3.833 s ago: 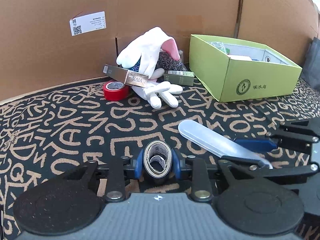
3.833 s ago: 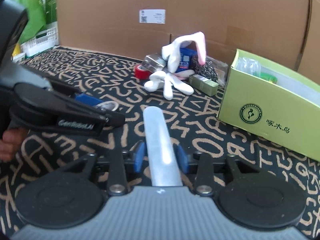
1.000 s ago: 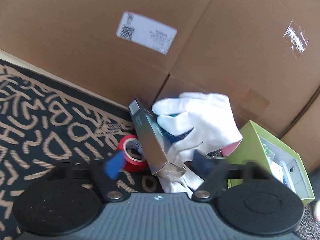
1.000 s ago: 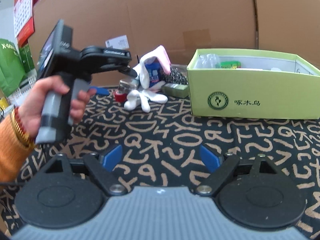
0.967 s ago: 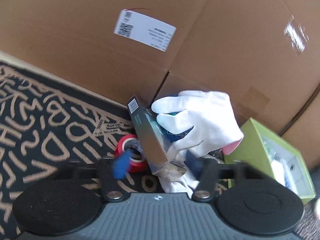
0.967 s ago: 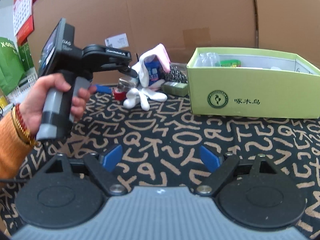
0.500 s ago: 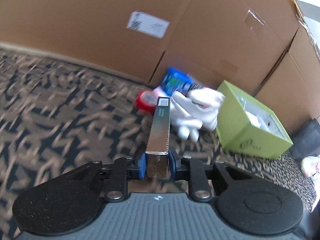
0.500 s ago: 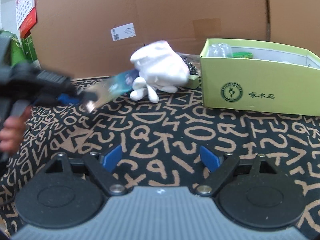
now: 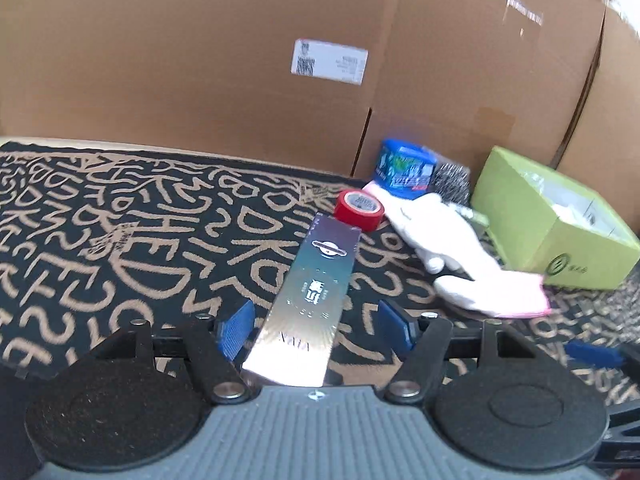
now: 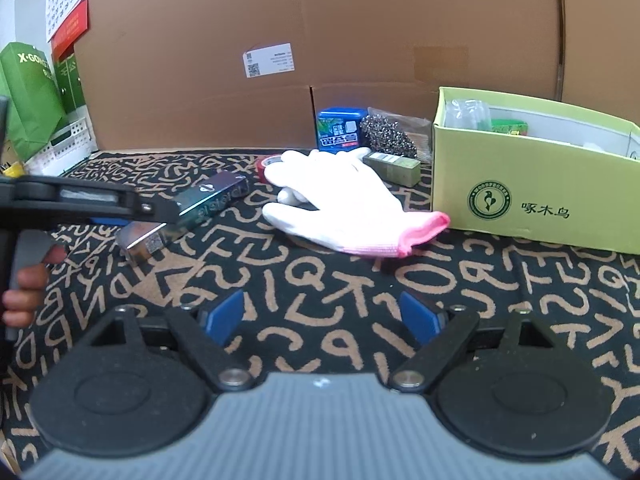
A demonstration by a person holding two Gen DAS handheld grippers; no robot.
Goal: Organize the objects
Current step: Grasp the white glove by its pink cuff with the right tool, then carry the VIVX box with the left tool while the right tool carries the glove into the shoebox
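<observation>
Left gripper (image 9: 316,330) fingers wide, long box (image 9: 310,300) lying loose between; right gripper (image 10: 320,316) wide, empty. Glove (image 10: 340,204), tape (image 9: 359,210) etc. still outside green box (image 10: 532,184).

My left tool (image 9: 316,330) stands wide, its blue pads on either side of a long dark box (image 9: 308,300) with a shiny near end; I cannot tell whether either pad touches it. The box lies lengthwise on the patterned mat (image 9: 120,240), pointing at a red tape roll (image 9: 359,210) just beyond its far end. A white glove (image 9: 460,256) with a pink cuff sprawls to the right, a blue pack (image 9: 406,168) behind it, a green box (image 9: 560,220) further right against the cardboard wall (image 9: 200,60).
</observation>
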